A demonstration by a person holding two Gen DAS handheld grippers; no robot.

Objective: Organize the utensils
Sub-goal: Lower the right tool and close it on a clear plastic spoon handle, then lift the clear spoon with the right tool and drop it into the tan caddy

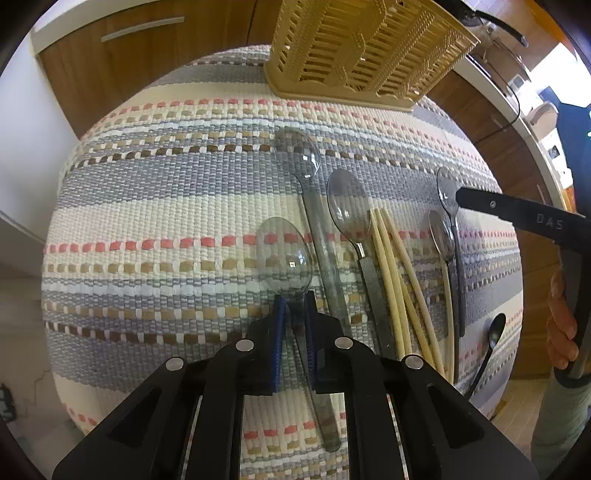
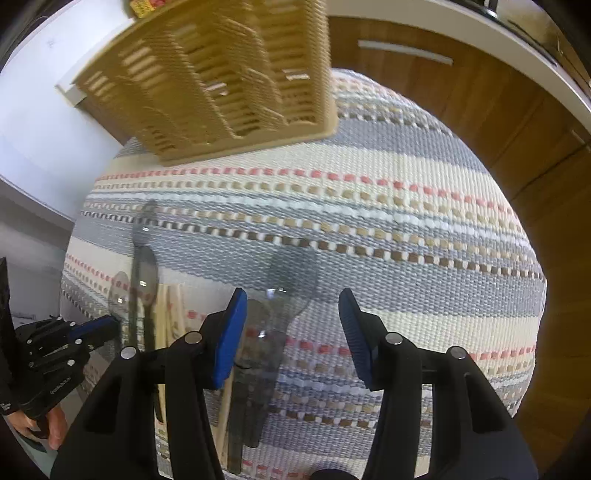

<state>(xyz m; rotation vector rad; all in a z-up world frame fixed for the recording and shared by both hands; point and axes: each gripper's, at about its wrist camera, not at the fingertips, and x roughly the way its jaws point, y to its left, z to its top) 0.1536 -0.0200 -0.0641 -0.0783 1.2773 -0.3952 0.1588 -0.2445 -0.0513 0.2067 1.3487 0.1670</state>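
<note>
Several clear grey plastic spoons and pale chopsticks (image 1: 391,266) lie in a row on a striped woven mat (image 1: 166,206). My left gripper (image 1: 295,314) is shut on the neck of a clear spoon (image 1: 284,251) at the left of the row. A tan slotted utensil basket (image 1: 369,48) stands at the mat's far edge, also in the right wrist view (image 2: 221,81). My right gripper (image 2: 291,321) is open above the mat, with two clear spoons (image 2: 288,291) lying between its fingers. The left gripper shows in the right wrist view (image 2: 92,332) at the left.
A small black spoon (image 1: 493,336) lies at the mat's right edge. Wooden cabinets (image 1: 129,55) stand behind the mat. A counter with a pan (image 1: 495,26) is at the back right. The right gripper's finger (image 1: 480,201) reaches in over the right spoons.
</note>
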